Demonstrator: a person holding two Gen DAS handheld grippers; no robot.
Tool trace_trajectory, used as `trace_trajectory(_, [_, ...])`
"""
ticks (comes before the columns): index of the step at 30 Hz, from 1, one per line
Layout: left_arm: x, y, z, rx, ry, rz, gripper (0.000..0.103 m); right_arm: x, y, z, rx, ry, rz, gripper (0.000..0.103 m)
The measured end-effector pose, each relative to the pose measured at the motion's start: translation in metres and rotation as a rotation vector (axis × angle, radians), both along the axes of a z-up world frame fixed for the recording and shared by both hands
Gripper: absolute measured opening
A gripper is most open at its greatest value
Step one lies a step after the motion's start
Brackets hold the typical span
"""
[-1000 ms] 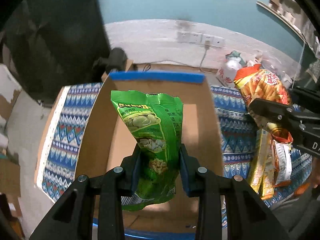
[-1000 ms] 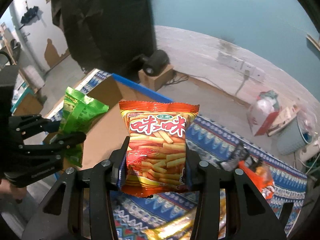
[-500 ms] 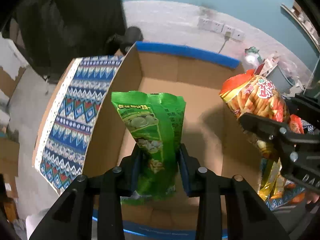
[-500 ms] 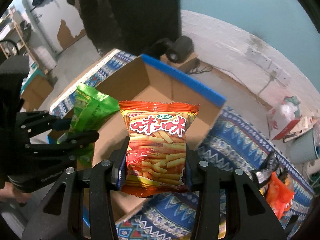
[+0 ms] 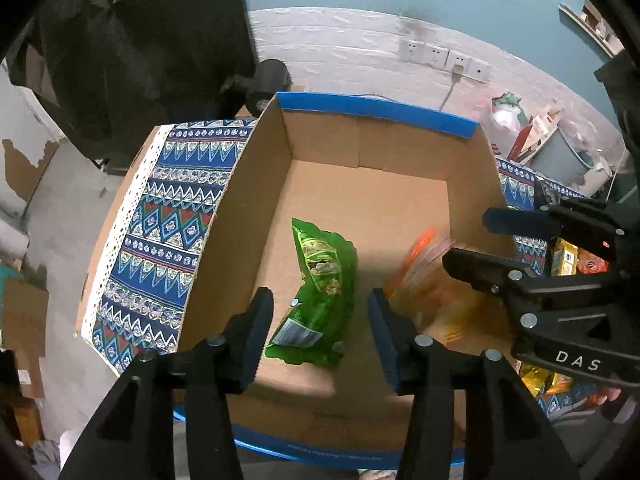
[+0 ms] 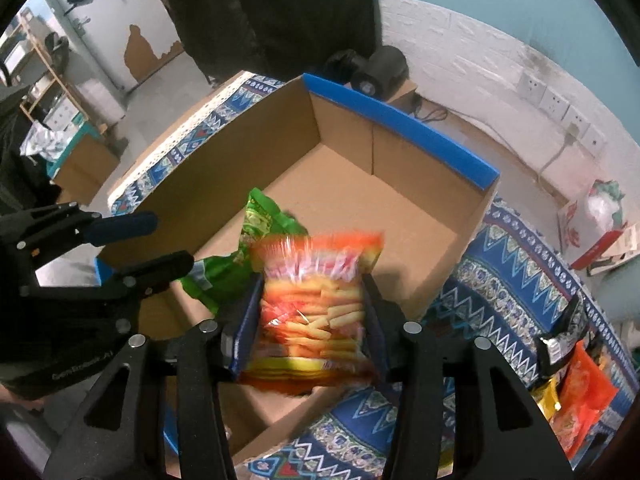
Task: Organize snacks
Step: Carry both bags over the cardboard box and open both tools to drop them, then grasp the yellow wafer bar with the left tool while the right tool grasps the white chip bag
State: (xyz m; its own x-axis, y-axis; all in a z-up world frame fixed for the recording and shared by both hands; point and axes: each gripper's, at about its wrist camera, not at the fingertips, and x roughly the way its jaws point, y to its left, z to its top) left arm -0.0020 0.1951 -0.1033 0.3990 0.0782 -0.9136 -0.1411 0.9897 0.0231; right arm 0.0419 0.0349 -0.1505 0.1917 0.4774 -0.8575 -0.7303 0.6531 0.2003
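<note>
The open cardboard box (image 5: 256, 168) with a blue rim stands on a patterned cloth; it also shows in the right wrist view (image 6: 400, 128). A green snack bag (image 5: 322, 292) lies loose inside the box, below my left gripper (image 5: 320, 328), which is open and empty. An orange snack bag (image 6: 316, 312) is blurred with motion between the spread fingers of my right gripper (image 6: 310, 316), which is open above the box's near right corner. The same orange bag (image 5: 428, 280) shows as a blur in the left wrist view, beside my right gripper (image 5: 472, 240).
More snack packets (image 6: 576, 396) lie on the patterned cloth (image 6: 512, 280) to the right of the box. A black speaker (image 5: 268, 80) sits behind the box. Wall sockets (image 5: 440, 58) and a bag of clutter (image 6: 600, 216) are at the back right.
Both grippers have opened over the box. The green bag has dropped from my left gripper into the box. The orange bag has come loose from my right gripper and is falling.
</note>
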Motion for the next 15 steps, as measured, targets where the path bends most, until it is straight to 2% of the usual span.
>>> trace_trajectory(3, [0.001, -0.004, 0.001, 0.010, -0.003, -0.010, 0.056, 0.000, -0.005, 0.005, 0.002, -0.020, -0.019, 0.057])
trace_trajectory(7, [0.002, -0.016, 0.005, -0.010, -0.010, -0.050, 0.057, 0.001, -0.018, 0.014, 0.013, -0.032, -0.051, 0.061])
trace_trajectory(10, [0.003, -0.027, 0.010, 0.000, -0.024, -0.079, 0.069, 0.001, -0.032, 0.021, 0.012, -0.059, -0.080, 0.068])
trace_trajectory(15, [0.006, -0.051, 0.020, -0.004, -0.035, -0.122, 0.075, -0.001, -0.057, 0.028, 0.003, -0.089, -0.111, 0.071])
